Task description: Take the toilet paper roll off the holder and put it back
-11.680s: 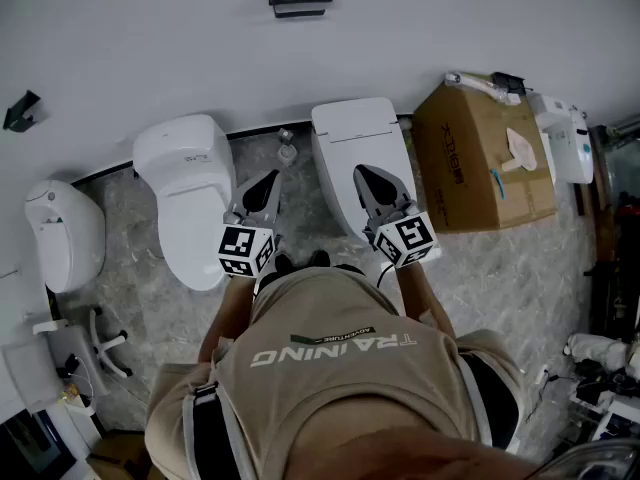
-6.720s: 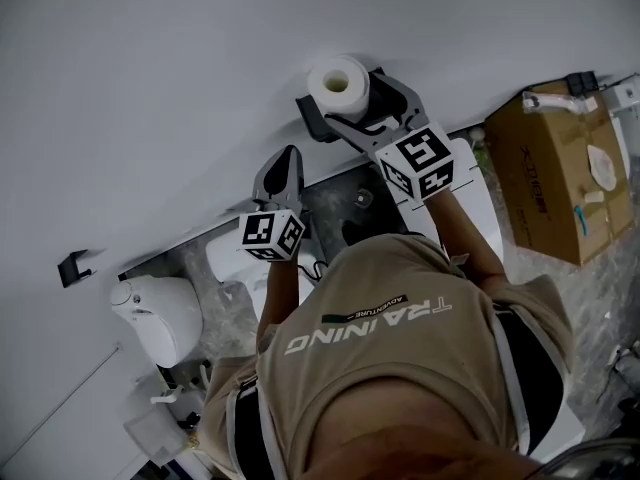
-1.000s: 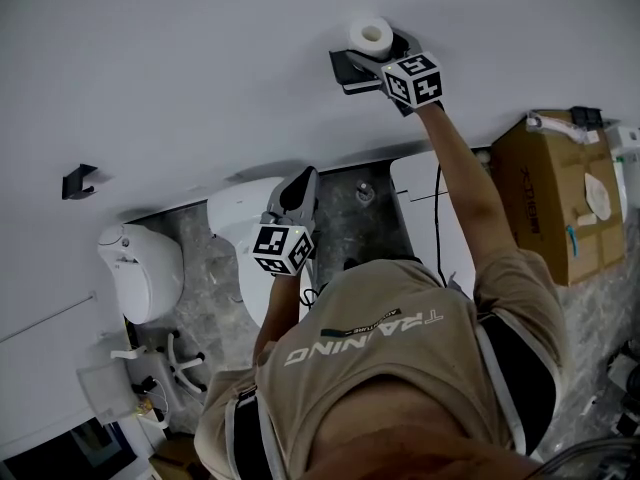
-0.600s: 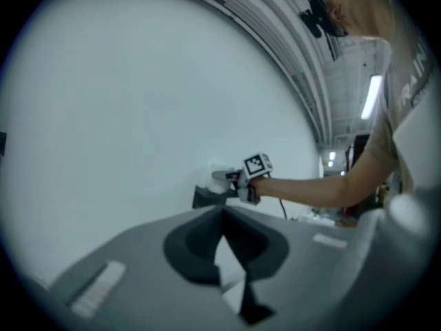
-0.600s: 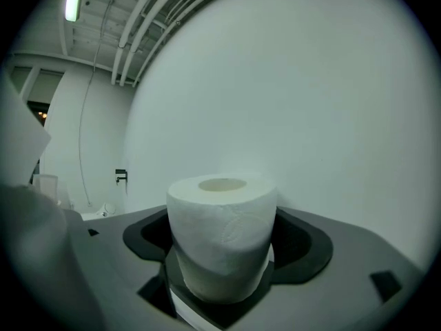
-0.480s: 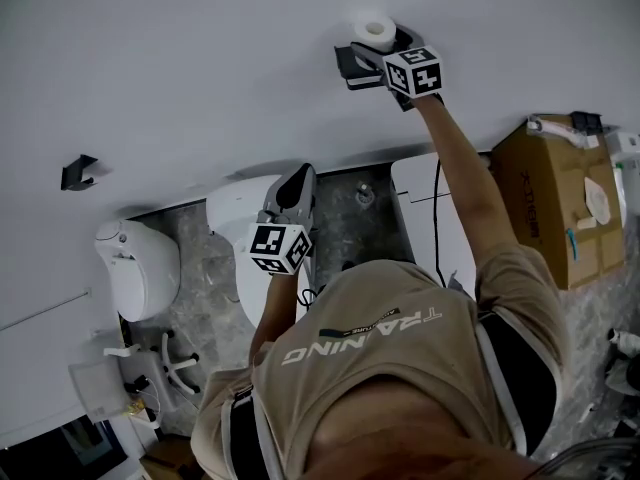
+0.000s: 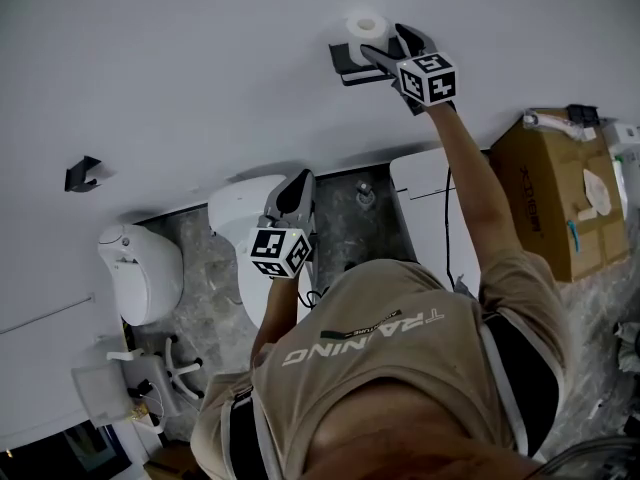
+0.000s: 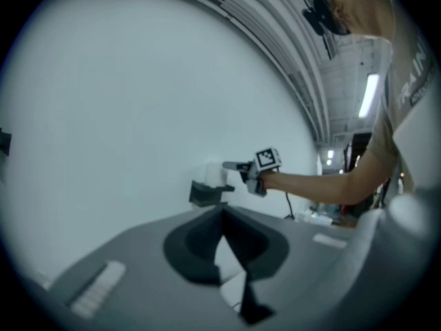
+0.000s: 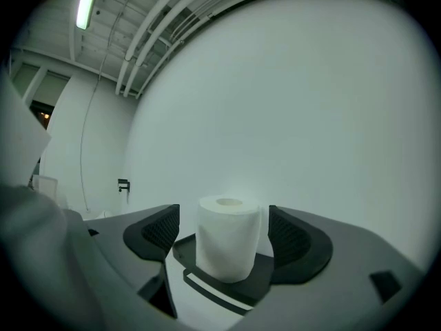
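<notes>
A white toilet paper roll (image 9: 229, 236) stands upright on a black wall-mounted holder shelf (image 9: 227, 289). My right gripper (image 9: 224, 234) is open around it, with a pad on each side and a small gap to the paper on both. In the head view the roll (image 7: 366, 25) sits on the holder (image 7: 350, 66) high on the white wall, and the right gripper (image 7: 385, 41) reaches up to it. My left gripper (image 7: 295, 190) hangs lower, shut and empty, pointing at the wall. The left gripper view shows the roll (image 8: 216, 174) and the right gripper (image 8: 238, 165) from the side.
Below the holder stand three white toilets (image 7: 240, 213) (image 7: 135, 268) (image 7: 430, 203) against the wall. A cardboard box (image 7: 555, 193) sits at the right. A small black hook (image 7: 80, 174) is on the wall at the left.
The right gripper has shifted slightly to the right at the holder; the roll still stands on the shelf. The left gripper has hardly moved.
</notes>
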Motion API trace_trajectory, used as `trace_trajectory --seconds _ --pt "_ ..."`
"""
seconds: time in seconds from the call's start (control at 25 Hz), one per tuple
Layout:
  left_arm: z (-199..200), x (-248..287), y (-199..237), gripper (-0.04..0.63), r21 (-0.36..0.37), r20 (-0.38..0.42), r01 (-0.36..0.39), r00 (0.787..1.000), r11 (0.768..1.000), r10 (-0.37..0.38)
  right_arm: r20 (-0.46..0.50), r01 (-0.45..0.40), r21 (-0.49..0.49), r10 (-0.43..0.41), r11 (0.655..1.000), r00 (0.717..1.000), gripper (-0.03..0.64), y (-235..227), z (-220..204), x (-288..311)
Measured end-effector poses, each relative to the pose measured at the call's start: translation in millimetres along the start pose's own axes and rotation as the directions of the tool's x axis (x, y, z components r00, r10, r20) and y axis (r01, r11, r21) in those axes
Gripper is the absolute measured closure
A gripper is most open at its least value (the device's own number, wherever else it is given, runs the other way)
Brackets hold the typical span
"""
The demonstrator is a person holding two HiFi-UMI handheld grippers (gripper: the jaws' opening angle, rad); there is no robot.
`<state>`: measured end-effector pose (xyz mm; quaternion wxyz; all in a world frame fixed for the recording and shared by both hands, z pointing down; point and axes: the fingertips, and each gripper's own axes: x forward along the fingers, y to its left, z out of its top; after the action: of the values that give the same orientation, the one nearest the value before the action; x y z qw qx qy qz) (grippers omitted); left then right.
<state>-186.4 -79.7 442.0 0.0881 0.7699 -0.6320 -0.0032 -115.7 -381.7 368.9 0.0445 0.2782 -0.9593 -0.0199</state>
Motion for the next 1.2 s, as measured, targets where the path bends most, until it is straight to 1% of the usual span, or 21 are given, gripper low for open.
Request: trace_trajectory --seconds 0.16,0.28,0.48,0.52,0.56,0.64,0.68,0.76,0.88,1.0,1.2 --pt "-3.8 -1.2 -10.3 0.591 0.007 -0.007 0.047 0.999 0.999 -0.047 0.013 -0.018 0.010 0.018 1.000 1.000 0.259 23.9 2.4 -27.8" --pt "-5.9 -1.1 -21.1 0.591 0.015 -0.016 0.094 0.995 0.995 -0.094 -0.006 -0.036 0.028 0.036 0.999 0.999 0.259 47.0 -9.4 -51.0" --pt "-9.4 -3.0 -31.0 0.591 0.041 -0.024 0.167 0.986 0.985 -0.166 0.003 -0.043 0.033 0.043 0.999 0.999 0.263 89.9 -30.7 -86.8" --pt "-10.4 -4.0 -32.8 0.591 0.045 -0.021 0.179 0.984 0.983 -0.178 0.009 -0.037 0.029 0.036 0.999 0.999 0.279 97.0 -33.8 -94.3" --pt "-11.6 -5.0 -34.7 0.591 0.048 -0.018 0.189 0.982 0.981 -0.188 0.017 -0.021 0.027 0.021 0.999 1.000 0.321 102.1 -36.3 -102.7" --pt "-15.7 -8.6 -37.9 0.591 0.047 -0.017 0.202 0.979 0.978 -0.202 0.043 0.028 0.037 -0.030 0.999 0.999 0.532 108.6 -40.2 -121.7" --pt "-18.6 -11.4 -39.0 0.591 0.041 -0.020 0.210 0.978 0.977 -0.209 0.053 0.046 0.047 -0.048 0.998 0.997 0.558 112.5 -42.4 -131.1" --pt "-25.7 -17.1 -42.0 0.591 0.030 -0.032 0.228 0.973 0.973 -0.227 0.063 0.058 0.063 -0.062 0.996 0.996 0.586 122.6 -46.6 -148.2" --pt "-36.0 -24.1 -49.6 0.591 0.023 -0.047 0.245 0.969 0.969 -0.244 0.065 0.063 0.060 -0.067 0.996 0.996 0.601 135.4 -49.8 -173.6" --pt "-36.9 -30.6 -55.8 0.591 0.016 -0.023 0.234 0.972 0.972 -0.233 0.069 0.071 0.057 -0.075 0.996 0.995 0.603 142.9 -51.3 -194.4" --pt "-34.5 -43.3 -69.0 0.591 0.011 0.014 0.202 0.979 0.979 -0.202 0.064 0.034 0.048 -0.037 0.998 0.997 0.603 154.7 -52.2 -220.1"
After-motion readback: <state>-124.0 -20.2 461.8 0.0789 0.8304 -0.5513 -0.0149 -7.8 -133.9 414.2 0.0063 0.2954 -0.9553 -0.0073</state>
